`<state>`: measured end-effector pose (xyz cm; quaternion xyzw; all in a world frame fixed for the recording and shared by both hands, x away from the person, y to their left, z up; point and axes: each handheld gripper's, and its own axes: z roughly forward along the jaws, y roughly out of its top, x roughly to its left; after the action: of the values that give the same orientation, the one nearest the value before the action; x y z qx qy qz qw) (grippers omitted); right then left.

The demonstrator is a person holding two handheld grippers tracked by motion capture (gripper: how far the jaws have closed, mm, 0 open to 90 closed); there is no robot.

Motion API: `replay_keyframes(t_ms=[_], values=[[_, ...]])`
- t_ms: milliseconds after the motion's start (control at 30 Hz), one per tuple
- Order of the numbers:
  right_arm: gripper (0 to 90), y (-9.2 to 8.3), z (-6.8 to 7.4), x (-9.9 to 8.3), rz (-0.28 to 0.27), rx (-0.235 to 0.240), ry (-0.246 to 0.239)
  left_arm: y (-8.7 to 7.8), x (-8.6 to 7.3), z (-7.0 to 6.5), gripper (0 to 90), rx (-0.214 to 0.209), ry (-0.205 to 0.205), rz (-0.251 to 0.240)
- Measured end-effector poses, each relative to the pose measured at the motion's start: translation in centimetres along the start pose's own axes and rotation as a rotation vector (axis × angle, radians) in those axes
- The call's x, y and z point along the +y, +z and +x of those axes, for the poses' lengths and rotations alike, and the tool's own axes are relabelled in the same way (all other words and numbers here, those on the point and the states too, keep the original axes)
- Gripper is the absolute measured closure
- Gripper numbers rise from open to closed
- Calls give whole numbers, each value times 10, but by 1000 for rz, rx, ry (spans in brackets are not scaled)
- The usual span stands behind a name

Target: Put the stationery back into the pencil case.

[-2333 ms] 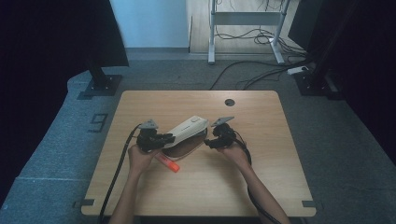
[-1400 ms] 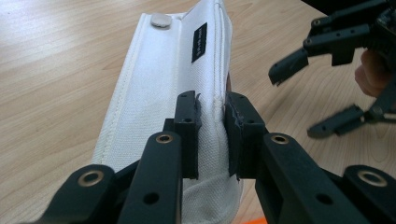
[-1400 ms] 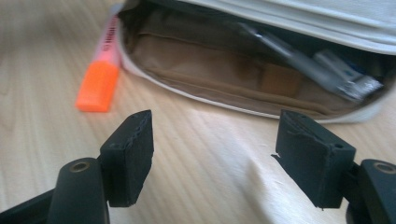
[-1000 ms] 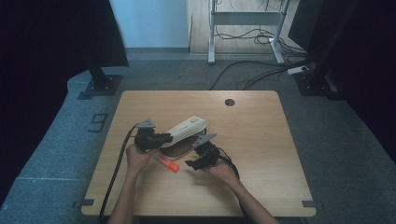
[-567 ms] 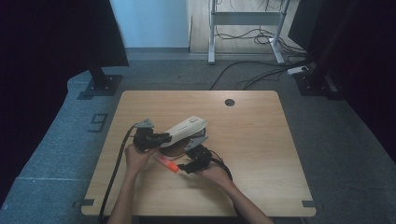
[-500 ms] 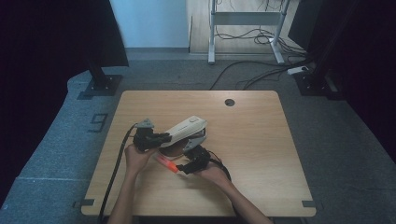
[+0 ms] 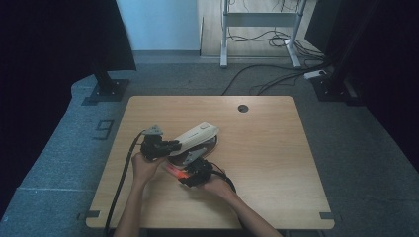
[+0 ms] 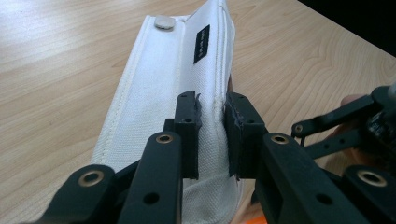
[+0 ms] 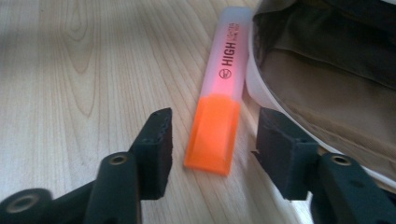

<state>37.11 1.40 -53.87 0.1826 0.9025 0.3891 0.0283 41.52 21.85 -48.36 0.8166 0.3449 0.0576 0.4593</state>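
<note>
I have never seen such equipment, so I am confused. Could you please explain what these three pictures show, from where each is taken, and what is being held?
A person holds a hand tool with two black jaws in each hand. One camera looks down at the wooden table; the others ride on the tools. The left gripper pinches the rim of a white fabric pencil case, holding it open. The right gripper has been closing around an orange highlighter pen that lies beside the case, without touching it yet.

Blk grippers, brass-ringed screws, blk cables, bare forearms.
</note>
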Motion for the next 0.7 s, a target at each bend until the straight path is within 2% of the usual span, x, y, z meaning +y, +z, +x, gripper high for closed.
replay_keyframes(t_ms=[100,267,367,567,700], values=[[506,5,1,2,10,-8,-13,0,0,0,759,-1,1,1],[596,8,5,4,20,-53,-50,0,0,0,759,-1,0,2],[654,7,5,4,24,-56,-41,0,0,0,759,0,2,3],[658,5,5,3,31,-56,-48,0,0,0,759,-2,-3,1],[659,0,5,2,18,-46,-37,0,0,0,760,-1,-3,-1]])
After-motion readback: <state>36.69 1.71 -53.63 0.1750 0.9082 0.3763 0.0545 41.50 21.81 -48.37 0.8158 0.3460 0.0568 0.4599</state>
